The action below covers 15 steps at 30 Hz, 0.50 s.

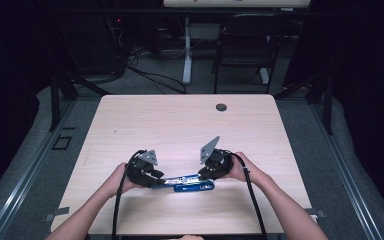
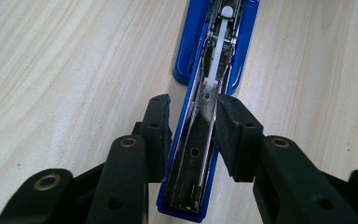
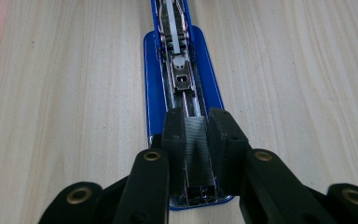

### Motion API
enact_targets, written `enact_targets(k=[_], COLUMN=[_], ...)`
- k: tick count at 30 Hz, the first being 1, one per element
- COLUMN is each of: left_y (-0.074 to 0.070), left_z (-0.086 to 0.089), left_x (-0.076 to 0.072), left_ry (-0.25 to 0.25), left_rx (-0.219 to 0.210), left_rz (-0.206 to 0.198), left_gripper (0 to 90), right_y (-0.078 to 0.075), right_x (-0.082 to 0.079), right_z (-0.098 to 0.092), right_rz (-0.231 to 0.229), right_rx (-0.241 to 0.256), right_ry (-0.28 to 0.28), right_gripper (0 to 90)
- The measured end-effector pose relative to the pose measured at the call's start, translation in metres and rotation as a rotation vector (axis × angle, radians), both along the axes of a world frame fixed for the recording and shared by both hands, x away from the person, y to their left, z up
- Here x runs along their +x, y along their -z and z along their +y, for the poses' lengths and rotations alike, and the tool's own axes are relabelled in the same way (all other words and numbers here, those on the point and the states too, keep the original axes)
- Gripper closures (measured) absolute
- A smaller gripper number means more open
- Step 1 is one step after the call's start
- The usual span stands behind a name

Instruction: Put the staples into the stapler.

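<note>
On the table [image 1: 180, 120], near its front edge: blue stapler [image 1: 194, 186] lying opened out. Left gripper [image 2: 193, 135] clamps its raised metal arm; right gripper [image 3: 196, 140] is closed on a strip of staples [image 3: 196, 151] in its channel.

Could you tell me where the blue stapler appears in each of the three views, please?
High view: the blue stapler lies near the table's front edge, between the left tool and the right tool.
Left gripper view: it runs from bottom centre to the top.
Right gripper view: centre, running up to the top.
Shared landmark: its open metal magazine with the white pusher.
</note>
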State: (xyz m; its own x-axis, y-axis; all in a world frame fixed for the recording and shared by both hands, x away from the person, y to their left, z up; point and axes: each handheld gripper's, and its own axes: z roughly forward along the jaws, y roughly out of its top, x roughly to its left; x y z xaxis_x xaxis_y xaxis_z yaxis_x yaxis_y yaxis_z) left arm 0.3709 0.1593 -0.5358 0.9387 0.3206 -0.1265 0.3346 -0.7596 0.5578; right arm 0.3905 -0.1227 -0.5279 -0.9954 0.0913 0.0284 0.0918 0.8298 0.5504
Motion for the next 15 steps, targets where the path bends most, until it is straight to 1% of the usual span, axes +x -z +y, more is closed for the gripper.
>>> enact_targets(k=[1,5,10,11,15], left_y=[0.0000,0.0000,0.0000,0.0000,0.0000], left_z=[0.0001,0.0000,0.0000,0.0000,0.0000], left_x=[0.0001,0.0000,-0.0001,0.0000,-0.0001], left_ry=[0.000,-0.001,-0.001,-0.001,-0.001], left_rx=[0.000,0.000,0.000,0.000,0.000], left_rz=[0.000,0.000,0.000,0.000,0.000], left_gripper=[65.7,65.7,65.8,65.8,65.8], right_y=[-0.0008,-0.0008,-0.0007,-0.0001,0.0003], right_x=[0.0008,0.0007,0.0006,0.0002,0.0005], right_z=[-0.0005,-0.0010,-0.0016,-0.0020,-0.0026], right_rz=[-0.004,-0.002,-0.005,0.002,0.009], right_rx=[-0.010,-0.010,-0.021,-0.012,-0.013], right_ry=[-0.009,-0.012,-0.017,-0.010,-0.008], right_gripper=[77.3,77.2,76.6,76.5,75.0])
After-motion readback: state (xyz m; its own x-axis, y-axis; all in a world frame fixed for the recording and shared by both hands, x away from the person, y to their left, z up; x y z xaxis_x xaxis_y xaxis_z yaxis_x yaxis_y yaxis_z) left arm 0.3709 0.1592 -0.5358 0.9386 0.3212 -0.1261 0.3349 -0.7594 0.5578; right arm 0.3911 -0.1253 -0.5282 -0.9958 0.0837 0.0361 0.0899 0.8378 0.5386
